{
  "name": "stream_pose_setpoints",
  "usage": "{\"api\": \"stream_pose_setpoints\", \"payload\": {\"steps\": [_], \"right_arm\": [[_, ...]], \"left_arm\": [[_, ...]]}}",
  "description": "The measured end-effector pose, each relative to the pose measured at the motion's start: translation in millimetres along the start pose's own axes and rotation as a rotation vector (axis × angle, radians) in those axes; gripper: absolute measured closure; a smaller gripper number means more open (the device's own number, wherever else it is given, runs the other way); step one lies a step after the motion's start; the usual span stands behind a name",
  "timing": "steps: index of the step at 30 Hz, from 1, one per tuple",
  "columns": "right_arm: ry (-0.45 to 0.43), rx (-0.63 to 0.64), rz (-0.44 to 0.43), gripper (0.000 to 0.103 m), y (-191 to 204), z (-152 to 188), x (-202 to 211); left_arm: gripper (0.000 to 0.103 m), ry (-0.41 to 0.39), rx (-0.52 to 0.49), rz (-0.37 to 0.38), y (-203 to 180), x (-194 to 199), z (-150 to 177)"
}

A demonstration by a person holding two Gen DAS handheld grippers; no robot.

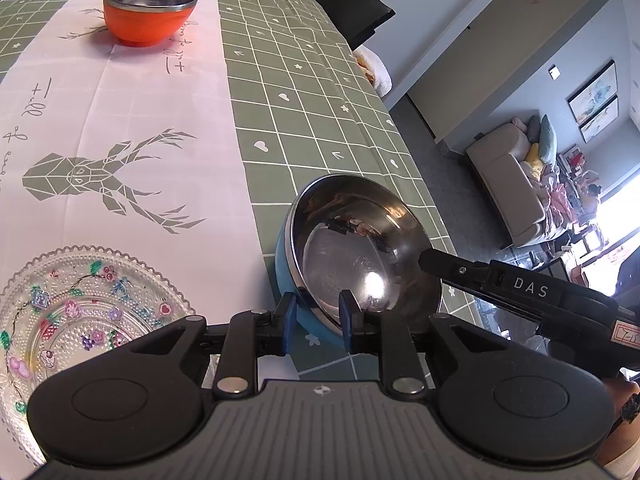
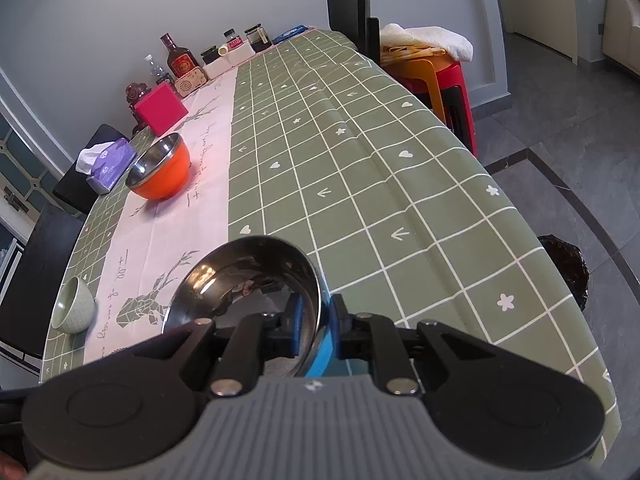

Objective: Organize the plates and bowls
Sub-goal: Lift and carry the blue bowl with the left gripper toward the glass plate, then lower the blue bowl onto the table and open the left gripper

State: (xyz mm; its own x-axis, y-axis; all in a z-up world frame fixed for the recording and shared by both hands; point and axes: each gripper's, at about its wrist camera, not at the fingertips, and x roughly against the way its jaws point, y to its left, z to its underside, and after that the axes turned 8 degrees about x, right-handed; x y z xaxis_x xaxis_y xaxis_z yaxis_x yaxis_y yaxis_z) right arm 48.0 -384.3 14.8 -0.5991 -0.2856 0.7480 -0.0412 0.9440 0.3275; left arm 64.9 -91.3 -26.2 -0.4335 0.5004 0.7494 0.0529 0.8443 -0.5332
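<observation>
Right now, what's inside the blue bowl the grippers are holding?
The blue bowl shows only its shiny steel lining with reflections; no food visible. The right gripper pinches its rim, and that finger hides a small patch inside.

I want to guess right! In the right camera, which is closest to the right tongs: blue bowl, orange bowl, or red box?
1. blue bowl, in the right tongs
2. orange bowl, far left
3. red box, behind it

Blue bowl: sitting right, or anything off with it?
Off: the blue bowl is tipped steeply, steel inside facing sideways rather than up. Left gripper and right gripper each straddle its rim. The orange bowl sits upright.
</observation>
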Motion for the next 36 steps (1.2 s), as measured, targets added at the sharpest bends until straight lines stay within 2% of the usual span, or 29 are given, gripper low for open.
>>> {"api": "stream_pose_setpoints", "payload": {"steps": [3,6,14,21,25,30,36], "right_arm": [[-0.015,0.007,0.0,0.084,1,0,3],[-0.033,0.016,0.008,0.071,2,0,6],[-0.089,0.032,-0.006,0.055,7,-2,13],[-0.121,0.084,-0.054,0.053,26,-8,15],[-0.109,0.106,-0.115,0.051,44,-19,13],[-0.053,0.136,-0.186,0.05,75,-35,-3],[0.016,0.148,-0.232,0.049,115,-61,-31]], "left_arm": [[0.072,-0.005,-0.014,-0.014,-1,1,0],[0.061,-0.018,-0.011,-0.019,0,3,0],[0.057,-0.069,0.004,-0.023,6,16,-10],[0.057,-0.12,0.01,-0.062,19,31,-26],[0.057,-0.148,0.004,-0.1,30,41,-40],[0.056,-0.192,-0.04,-0.181,43,53,-62],[0.056,-0.245,-0.056,-0.224,60,65,-98]]}}
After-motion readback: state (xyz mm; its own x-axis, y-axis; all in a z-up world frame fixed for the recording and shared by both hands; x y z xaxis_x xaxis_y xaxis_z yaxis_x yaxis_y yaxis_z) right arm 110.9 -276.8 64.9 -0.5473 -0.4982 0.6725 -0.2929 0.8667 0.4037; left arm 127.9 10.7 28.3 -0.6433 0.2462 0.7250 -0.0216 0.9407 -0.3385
